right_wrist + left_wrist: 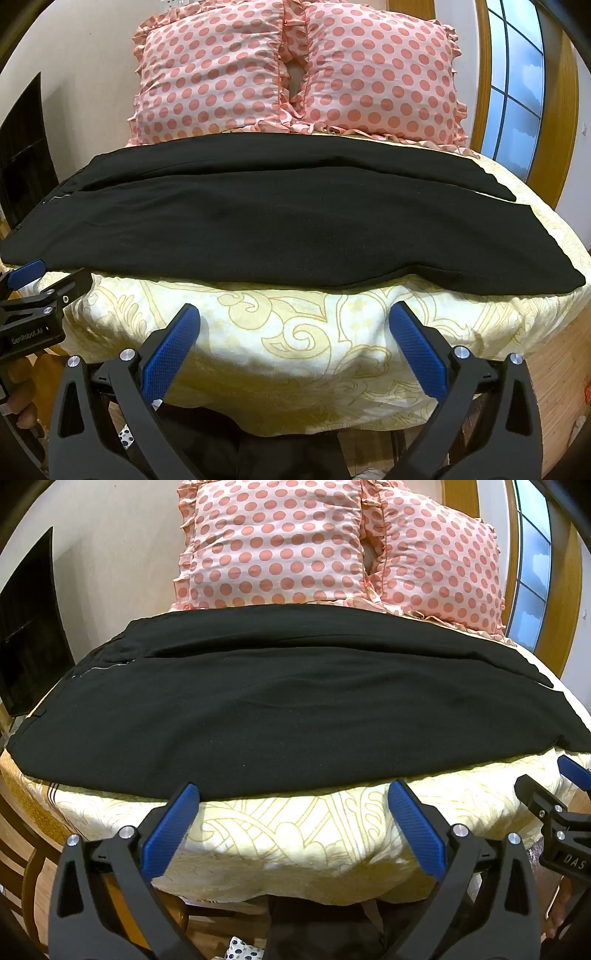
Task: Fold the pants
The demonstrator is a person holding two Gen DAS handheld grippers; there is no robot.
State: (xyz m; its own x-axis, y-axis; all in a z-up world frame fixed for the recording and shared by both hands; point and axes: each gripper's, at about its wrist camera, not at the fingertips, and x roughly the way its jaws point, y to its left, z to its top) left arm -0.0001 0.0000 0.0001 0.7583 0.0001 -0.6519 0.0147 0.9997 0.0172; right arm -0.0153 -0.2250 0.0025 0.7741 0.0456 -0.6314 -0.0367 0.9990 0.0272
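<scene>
Two grippers, the left gripper [293, 794] and the right gripper [294, 314], are hovering with jaws spread and holding nothing, just short of the near edge of the bed [295, 332]. The black pants [277, 701] are lying lengthwise across it, apparently already folded leg over leg, in front of the polka-dot pillows [295, 74]. Cross folds seem to be remaining.

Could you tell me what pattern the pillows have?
Pink with coral polka dots; the pillows show best in the right wrist view.
</scene>
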